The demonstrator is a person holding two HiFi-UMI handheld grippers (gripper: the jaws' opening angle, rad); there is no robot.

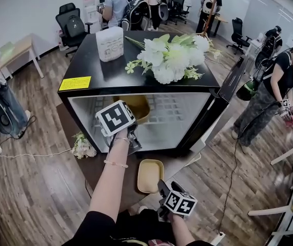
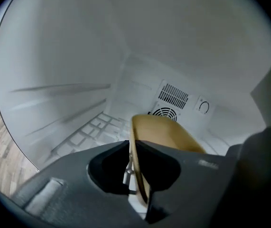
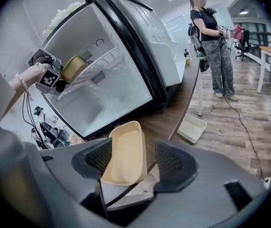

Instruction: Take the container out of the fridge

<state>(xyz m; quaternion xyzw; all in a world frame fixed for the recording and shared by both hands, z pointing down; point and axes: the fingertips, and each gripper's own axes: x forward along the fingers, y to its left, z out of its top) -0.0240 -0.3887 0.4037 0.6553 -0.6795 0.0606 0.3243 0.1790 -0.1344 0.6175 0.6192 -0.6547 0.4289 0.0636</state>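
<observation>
Seemingly left hand-held gripper (image 2: 134, 151) pinches the container's (image 2: 166, 129) wall; right hand-held gripper (image 3: 133, 145) stands wide.

My left arm (image 1: 108, 181) is stretched forward, forearm bare. The left hand-held gripper (image 2: 132, 151) tilts downward, jaws closed on the wall of the container (image 2: 166, 132). The right hand-held gripper (image 3: 128, 158) sits close to my body, angled down, jaws wide apart, gripping nothing.

The mustard-yellow plastic container (image 1: 138, 106) is sitting on the white wire shelf (image 1: 179, 106) inside the black mini fridge (image 1: 84, 60), left of the middle. The left tongs (image 2: 132, 147) are pinching its rim, and the fridge's door (image 1: 233, 81) is standing open.
</observation>
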